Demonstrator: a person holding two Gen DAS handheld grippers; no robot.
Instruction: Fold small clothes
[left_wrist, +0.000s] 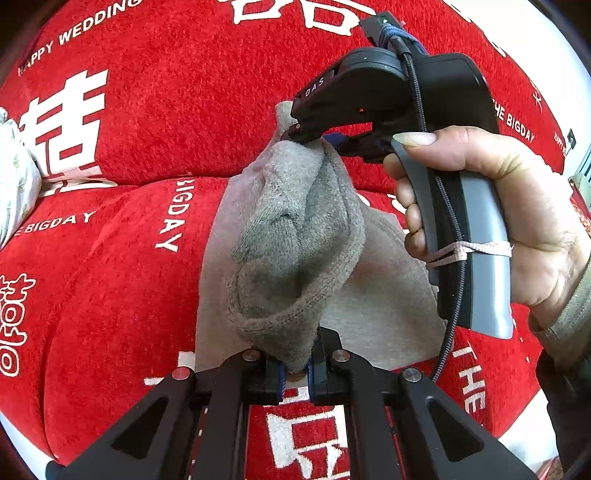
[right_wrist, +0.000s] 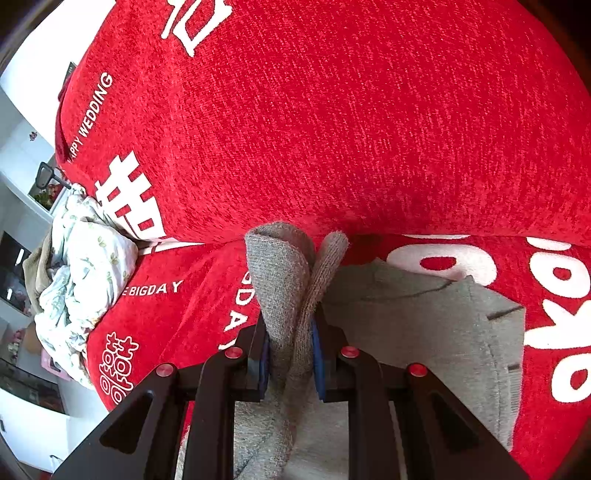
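A small grey knit garment (left_wrist: 295, 236) lies on a red sofa cover, with one part lifted and stretched between both grippers. My left gripper (left_wrist: 295, 373) is shut on its near hem at the bottom of the left wrist view. My right gripper (left_wrist: 314, 134), held by a hand (left_wrist: 517, 206), is shut on the far edge of the same lifted fold. In the right wrist view the right gripper (right_wrist: 291, 354) pinches a bunched grey fold (right_wrist: 291, 280). The flat rest of the garment (right_wrist: 424, 332) lies to the right.
The red sofa seat (left_wrist: 110, 295) and backrest (right_wrist: 351, 110) carry white lettering. A crumpled white patterned cloth (right_wrist: 85, 273) lies at the left end of the seat, also in the left wrist view (left_wrist: 14, 184). Room furniture shows beyond the sofa's left edge.
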